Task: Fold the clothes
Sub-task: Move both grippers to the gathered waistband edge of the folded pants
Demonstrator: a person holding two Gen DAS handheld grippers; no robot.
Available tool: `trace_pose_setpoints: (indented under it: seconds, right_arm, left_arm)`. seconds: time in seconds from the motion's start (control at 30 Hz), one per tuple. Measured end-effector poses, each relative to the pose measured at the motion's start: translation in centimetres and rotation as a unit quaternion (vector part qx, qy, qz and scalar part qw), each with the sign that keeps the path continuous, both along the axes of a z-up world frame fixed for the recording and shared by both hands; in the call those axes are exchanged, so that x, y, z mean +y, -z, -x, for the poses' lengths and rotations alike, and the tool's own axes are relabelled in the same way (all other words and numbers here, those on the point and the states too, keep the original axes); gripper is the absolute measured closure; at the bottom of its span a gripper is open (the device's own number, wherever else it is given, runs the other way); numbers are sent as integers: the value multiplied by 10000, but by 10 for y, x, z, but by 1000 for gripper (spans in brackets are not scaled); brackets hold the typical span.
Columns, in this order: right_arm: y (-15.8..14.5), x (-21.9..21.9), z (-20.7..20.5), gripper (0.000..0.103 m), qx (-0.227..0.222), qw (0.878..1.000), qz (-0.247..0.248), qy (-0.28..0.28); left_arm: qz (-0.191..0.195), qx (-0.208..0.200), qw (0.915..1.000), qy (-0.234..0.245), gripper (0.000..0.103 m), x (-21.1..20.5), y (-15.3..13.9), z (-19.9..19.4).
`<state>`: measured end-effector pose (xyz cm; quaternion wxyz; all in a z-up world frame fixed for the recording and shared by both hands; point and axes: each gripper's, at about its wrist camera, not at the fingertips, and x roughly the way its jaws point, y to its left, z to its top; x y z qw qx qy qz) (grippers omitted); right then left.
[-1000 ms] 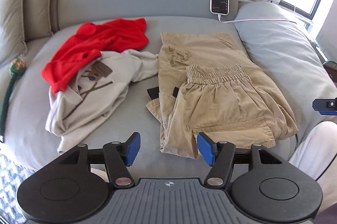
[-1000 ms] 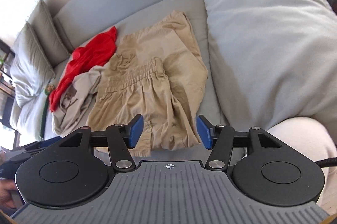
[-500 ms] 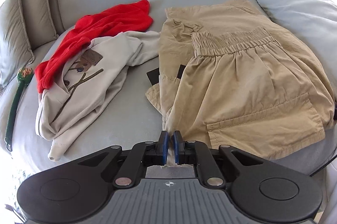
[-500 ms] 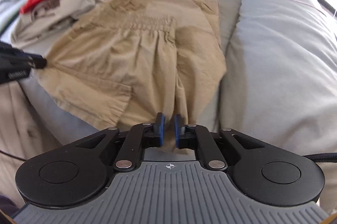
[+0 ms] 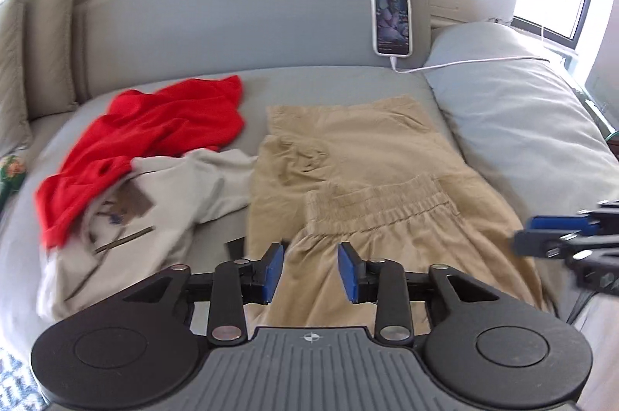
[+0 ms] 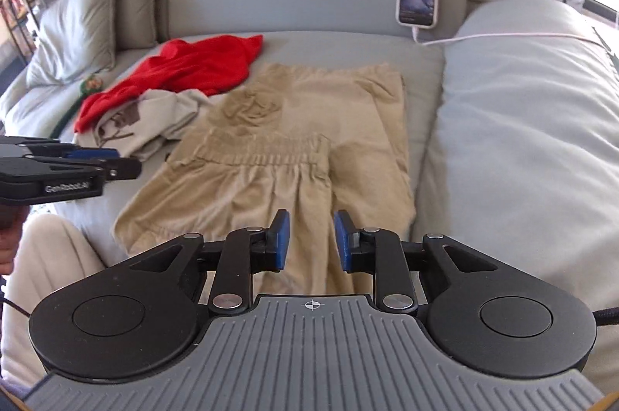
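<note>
Both claws are open and hold nothing: the left claw and right claw hover over the near hem of the tan shorts, which lie flat on the bed. The cloth looks soft, light and floppy; pinch its corners.

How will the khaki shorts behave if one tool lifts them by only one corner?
The khaki shorts will probably droop, since the thin fabric lies flat and wrinkled on the bed. They look light. The gathered elastic waistband may bunch and hang unevenly, so lifting with both tools seems safer.
</note>
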<state>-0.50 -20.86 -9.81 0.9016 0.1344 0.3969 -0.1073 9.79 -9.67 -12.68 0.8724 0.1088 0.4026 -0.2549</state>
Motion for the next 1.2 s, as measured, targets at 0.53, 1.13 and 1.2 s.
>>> trace_pose_setpoints:
  seconds: [0.53, 1.13, 1.2]
  right_arm:
    - [71, -6, -98, 78, 803, 9966, -178, -36]
    - [-45, -63, 39, 18, 264, 9930, -621, 966]
    - [-45, -72, 42, 18, 222, 9923, -540, 1088]
  left_arm:
    - [-1068, 153, 9937, 297, 87, -46, 40, -34]
    - [-222, 225, 9988, 387, 38, -43, -20, 31]
    - [-198, 265, 9988, 374, 38, -49, -12, 27]
